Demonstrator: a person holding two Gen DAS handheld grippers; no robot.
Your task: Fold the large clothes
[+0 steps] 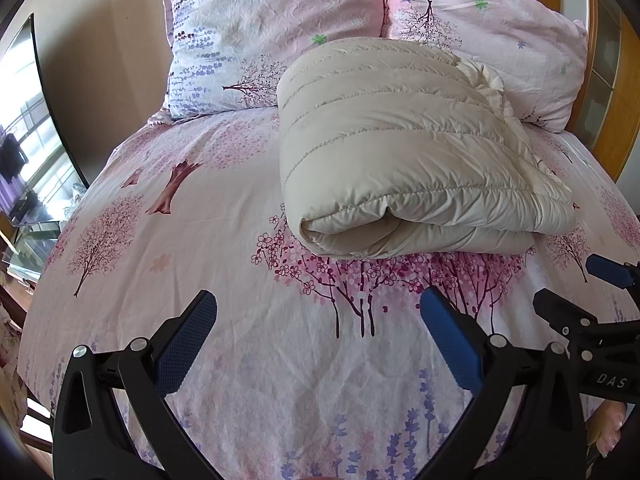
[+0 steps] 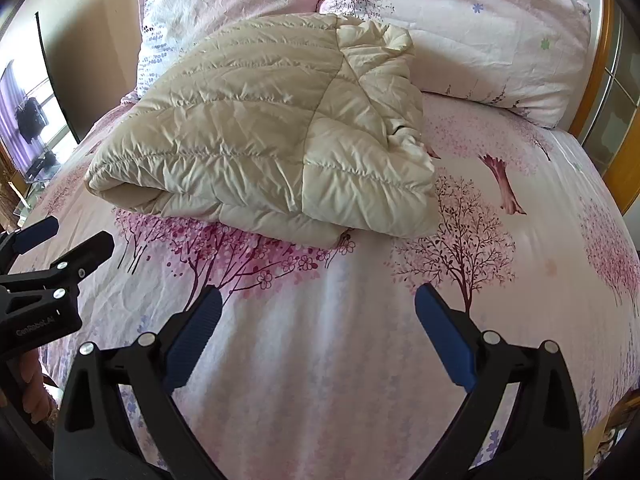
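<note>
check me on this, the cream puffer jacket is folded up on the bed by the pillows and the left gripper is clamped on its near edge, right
Not quite. The cream puffer jacket is folded on the bed by the pillows, but the left gripper is open and empty, short of its near edge, as the left wrist view shows. The right gripper is open too.

The left gripper (image 1: pixel 318 312) is held with its jaws spread wide, nothing between them. The right gripper (image 2: pixel 318 306) is likewise held wide apart, empty, just beside it.
</note>
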